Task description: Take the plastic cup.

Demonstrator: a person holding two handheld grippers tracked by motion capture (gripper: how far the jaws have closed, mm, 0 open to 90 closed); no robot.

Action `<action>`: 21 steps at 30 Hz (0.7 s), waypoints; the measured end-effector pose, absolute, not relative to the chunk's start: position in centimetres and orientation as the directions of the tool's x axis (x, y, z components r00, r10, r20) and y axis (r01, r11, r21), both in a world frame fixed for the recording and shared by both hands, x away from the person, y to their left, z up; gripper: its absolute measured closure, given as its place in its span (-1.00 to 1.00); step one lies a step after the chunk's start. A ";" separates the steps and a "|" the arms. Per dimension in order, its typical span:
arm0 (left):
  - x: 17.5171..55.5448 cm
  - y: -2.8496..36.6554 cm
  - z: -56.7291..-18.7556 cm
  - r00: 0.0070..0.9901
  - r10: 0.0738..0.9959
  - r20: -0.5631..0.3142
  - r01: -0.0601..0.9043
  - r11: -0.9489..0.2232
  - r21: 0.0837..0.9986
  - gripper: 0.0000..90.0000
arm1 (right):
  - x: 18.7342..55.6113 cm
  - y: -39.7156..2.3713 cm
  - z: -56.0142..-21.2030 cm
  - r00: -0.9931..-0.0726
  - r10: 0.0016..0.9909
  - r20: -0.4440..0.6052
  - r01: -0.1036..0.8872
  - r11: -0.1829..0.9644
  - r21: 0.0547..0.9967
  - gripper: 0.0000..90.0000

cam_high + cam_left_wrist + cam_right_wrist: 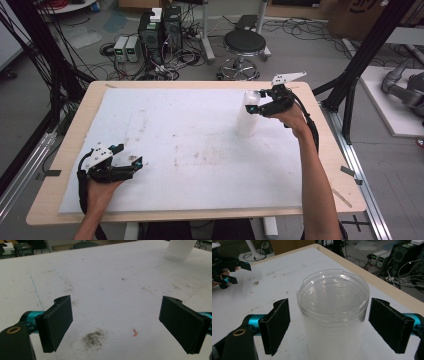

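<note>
A tall stack of clear plastic cups (247,117) stands upright on the white foam board (175,135), at its far right. My right gripper (253,101) is open at the top of the stack, one jaw on each side. In the right gripper view the stack (333,305) sits between the two pads with a gap on both sides of my right gripper (329,320). My left gripper (129,155) rests open near the front left of the board, holding nothing. From my left gripper (117,315) the stack (180,250) shows far off at the upper right.
The foam board covers a wooden table (320,150). A dark smudge (95,337) and an orange speck (135,332) mark the board by the left gripper. Behind the table are a black stool (244,42) and electronics with cables (160,32). Black frame posts (365,55) stand at the right.
</note>
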State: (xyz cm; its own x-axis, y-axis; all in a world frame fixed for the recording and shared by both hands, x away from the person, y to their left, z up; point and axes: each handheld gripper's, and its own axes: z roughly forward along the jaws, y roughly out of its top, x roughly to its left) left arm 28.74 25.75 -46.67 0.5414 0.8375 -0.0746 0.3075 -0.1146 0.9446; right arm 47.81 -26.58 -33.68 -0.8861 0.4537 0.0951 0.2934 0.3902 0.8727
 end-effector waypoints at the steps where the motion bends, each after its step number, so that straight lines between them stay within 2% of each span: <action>1: 28.7 25.8 -46.7 0.542 0.837 -0.074 0.308 -0.116 0.944 -0.74 | 47.8 -26.6 -33.7 -0.886 0.454 0.095 0.293 0.390 0.873 -0.62; 10: 28.8 25.8 -46.7 0.542 0.837 -0.074 0.309 -0.117 0.944 -0.74 | 48.0 -26.5 -33.9 -0.880 0.467 0.084 0.298 0.405 0.864 -0.61; 12: 28.7 25.8 -46.7 0.542 0.837 -0.075 0.308 -0.115 0.944 -0.74 | 47.9 -26.5 -33.8 -0.879 0.470 0.077 0.294 0.409 0.864 -0.53; 21: 28.7 25.7 -46.7 0.542 0.837 -0.075 0.307 -0.114 0.945 -0.74 | 47.9 -26.3 -34.0 -0.878 0.474 0.072 0.298 0.422 0.856 -0.48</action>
State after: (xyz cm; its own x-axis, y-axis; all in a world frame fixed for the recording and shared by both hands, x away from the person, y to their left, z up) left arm 28.74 25.74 -46.67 0.5420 0.8370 -0.0752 0.3073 -0.1141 0.9447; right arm 47.94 -26.30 -33.96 -0.8777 0.4738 0.0720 0.2978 0.4216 0.8565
